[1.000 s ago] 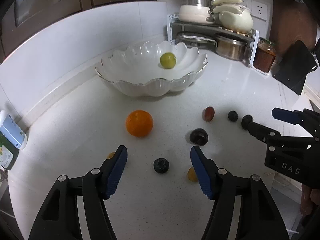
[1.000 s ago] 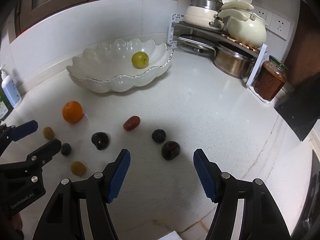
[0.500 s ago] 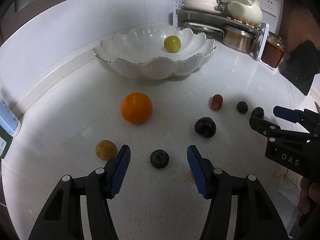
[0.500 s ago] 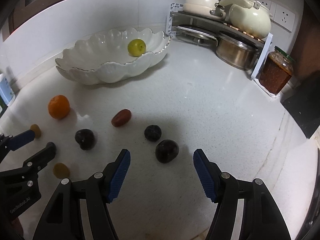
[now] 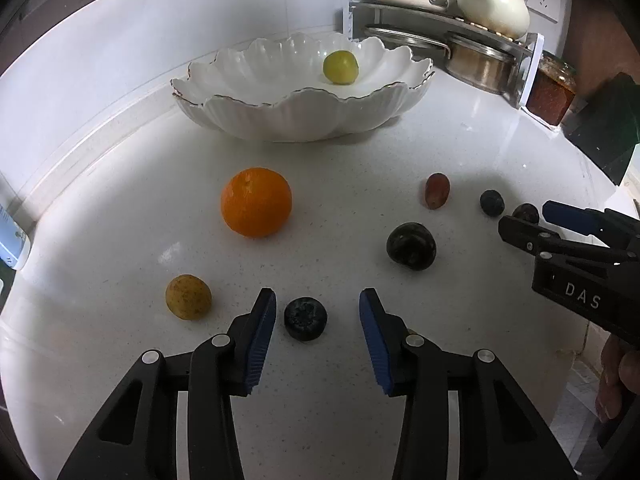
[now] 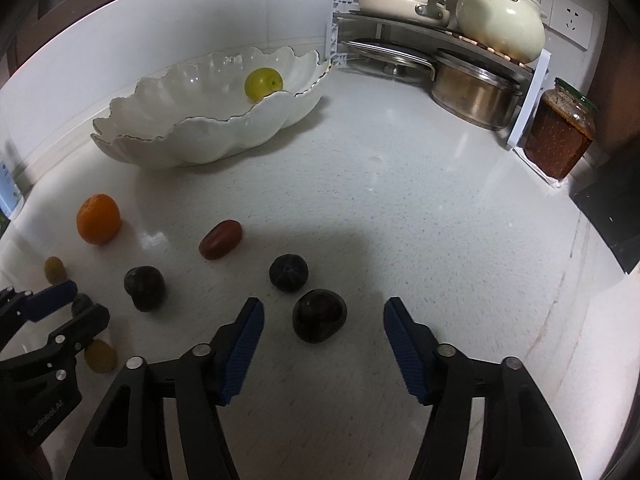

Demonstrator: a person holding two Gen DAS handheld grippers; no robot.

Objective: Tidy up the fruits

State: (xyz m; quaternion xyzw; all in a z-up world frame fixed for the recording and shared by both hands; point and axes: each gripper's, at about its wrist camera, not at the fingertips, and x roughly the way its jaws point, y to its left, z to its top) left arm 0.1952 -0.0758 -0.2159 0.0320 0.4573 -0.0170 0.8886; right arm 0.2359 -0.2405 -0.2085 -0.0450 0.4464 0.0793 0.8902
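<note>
My left gripper [image 5: 318,312] stands low over the white counter with a blueberry [image 5: 305,318] between its blue pads; the jaws are closing and gaps show on both sides. My right gripper [image 6: 323,318] straddles a dark plum [image 6: 319,315]; its jaws are closing too, clear of the fruit. A scalloped white bowl [image 5: 304,110] at the back holds one green fruit [image 5: 340,67]. Loose on the counter lie an orange [image 5: 256,207], a small yellow fruit [image 5: 188,297], a dark plum [image 5: 411,246], a red grape [image 5: 437,189] and another blueberry [image 6: 288,273].
A metal rack [image 6: 444,36] with pots and a cream kettle [image 6: 500,20] fills the back right corner, beside a jar of red preserve [image 6: 560,132]. A dark board [image 5: 608,120] leans at the right. A bottle [image 5: 12,240] stands at the left edge. A second yellow fruit [image 6: 100,356] lies under the left gripper.
Both grippers have sunk toward the counter and their jaws have narrowed. The blueberry now sits between the left pads, the dark plum between the right pads.
</note>
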